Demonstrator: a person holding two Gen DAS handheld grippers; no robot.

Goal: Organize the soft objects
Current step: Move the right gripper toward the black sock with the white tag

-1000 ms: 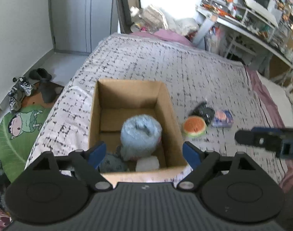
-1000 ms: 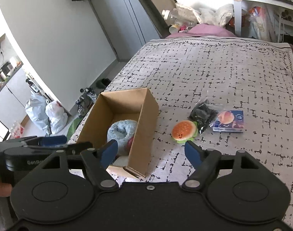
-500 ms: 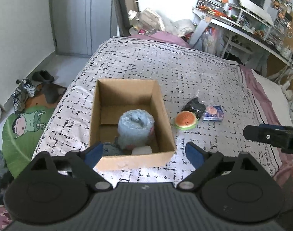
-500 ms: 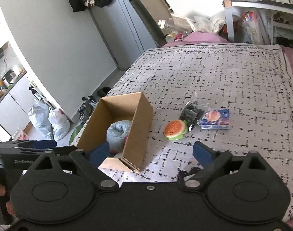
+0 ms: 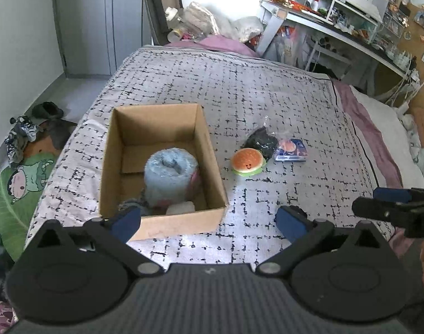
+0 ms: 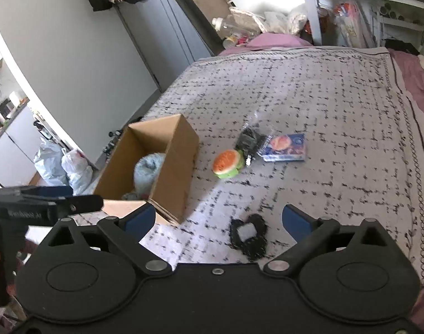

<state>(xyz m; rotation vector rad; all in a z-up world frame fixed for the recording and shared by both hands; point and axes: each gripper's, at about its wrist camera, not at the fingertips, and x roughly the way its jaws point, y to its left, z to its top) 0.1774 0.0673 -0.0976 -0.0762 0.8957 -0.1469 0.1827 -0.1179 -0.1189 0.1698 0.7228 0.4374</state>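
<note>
An open cardboard box (image 5: 206, 150) (image 6: 178, 156) stands on the patterned bedspread (image 5: 239, 83). Inside it stands a fluffy blue roll (image 5: 170, 178) (image 6: 148, 172) with smaller soft things beside it. To the box's right lie a burger-shaped squishy toy (image 5: 247, 162) (image 6: 228, 163), a dark bundle in clear plastic (image 5: 260, 140) (image 6: 248, 142) and a blue packet (image 5: 291, 150) (image 6: 285, 148). A black-rimmed soft piece (image 6: 249, 236) lies just ahead of my right gripper (image 6: 219, 222). My left gripper (image 5: 209, 221) hovers open and empty at the box's near edge. The right gripper is open and empty too.
The bed's near and left edges drop to the floor, where a green cartoon rug (image 5: 19, 186), shoes (image 5: 22, 136) and plastic bags (image 6: 70, 167) lie. A cluttered desk (image 5: 337, 14) stands beyond the bed at right. Pink bedding (image 5: 373, 128) runs along the right side.
Both grippers have pulled back and risen, so the box and toys look smaller. The black-rimmed piece has come into the right wrist view. Nothing on the bed has moved.
</note>
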